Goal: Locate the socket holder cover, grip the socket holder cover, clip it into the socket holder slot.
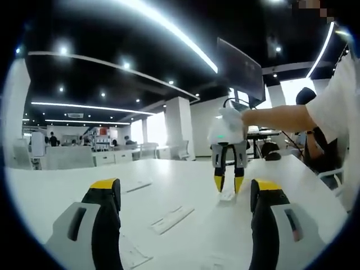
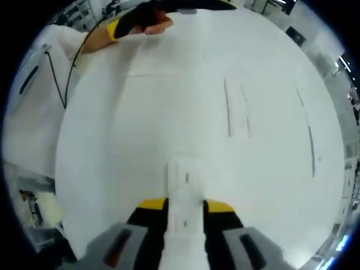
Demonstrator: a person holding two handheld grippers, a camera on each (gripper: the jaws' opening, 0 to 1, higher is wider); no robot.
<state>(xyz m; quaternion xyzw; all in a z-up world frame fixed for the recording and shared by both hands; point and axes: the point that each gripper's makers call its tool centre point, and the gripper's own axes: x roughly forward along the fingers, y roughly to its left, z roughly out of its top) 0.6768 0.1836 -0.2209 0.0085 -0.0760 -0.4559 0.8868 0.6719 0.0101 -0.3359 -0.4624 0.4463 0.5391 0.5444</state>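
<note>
Item 1: my right tool (image 2: pixel 184 207), pinching the socket holder cover (image 2: pixel 183 194) flat against the white worktop (image 2: pixel 112 146). Item 2: my left tool (image 1: pixel 185 194), spread wide, holding nothing. Item 3: long white strip (image 2: pixel 237 108), lying apart.

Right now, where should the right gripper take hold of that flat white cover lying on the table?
Across its narrow width, coming straight down from above. The socket holder cover is a thin strip lying flat on the table, so only its long edges offer purchase. The right gripper already straddles its near end.
</note>
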